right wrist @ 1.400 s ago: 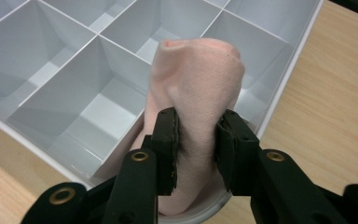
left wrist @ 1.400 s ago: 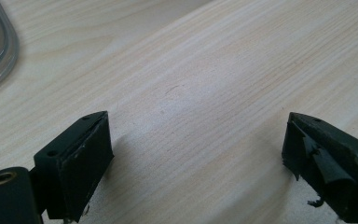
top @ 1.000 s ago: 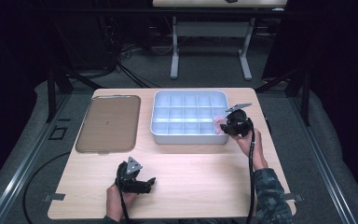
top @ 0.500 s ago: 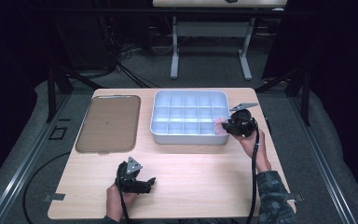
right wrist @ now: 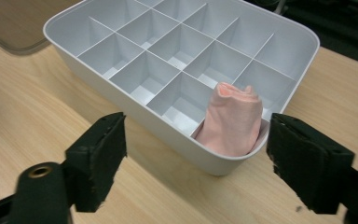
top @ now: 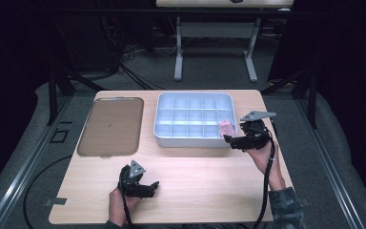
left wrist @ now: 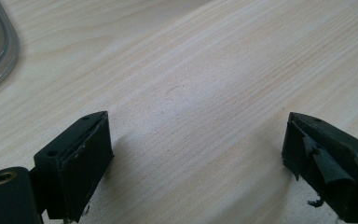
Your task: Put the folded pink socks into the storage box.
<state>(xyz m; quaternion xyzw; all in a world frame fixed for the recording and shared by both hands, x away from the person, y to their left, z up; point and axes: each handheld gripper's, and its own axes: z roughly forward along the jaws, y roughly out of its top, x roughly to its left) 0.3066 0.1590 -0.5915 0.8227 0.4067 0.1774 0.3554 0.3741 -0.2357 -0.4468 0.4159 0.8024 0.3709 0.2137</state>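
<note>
Rolled pink sock (right wrist: pixel 233 122) upright in the near right corner cell of the white divided bin (right wrist: pixel 307 35), top poking above the rim and leaning on the corner wall. Right tool (top: pixel 231 139) just beside that corner, jaws just opened wide. Nothing pinched between them, the sock standing free beyond the pads. Left tool (top: pixel 150 187) low over the bare tabletop (top: pixel 205 181) near the front edge, jaws spread wide and empty.

Release judged to be the step in hand. Best done by keeping the jaws wide and drawing straight back and up, well off the fabric, so no pad snags the roll and tips it out of its cell. Worth a look afterwards to confirm the sock sits inside the dividers, not draped over the rim.

Flat brown tray (top: pixel 110 126) to the left of the bin, apart from it. Other cells bare. Little in the way — only the bin's near wall and the cable trailing from the right tool.
</note>
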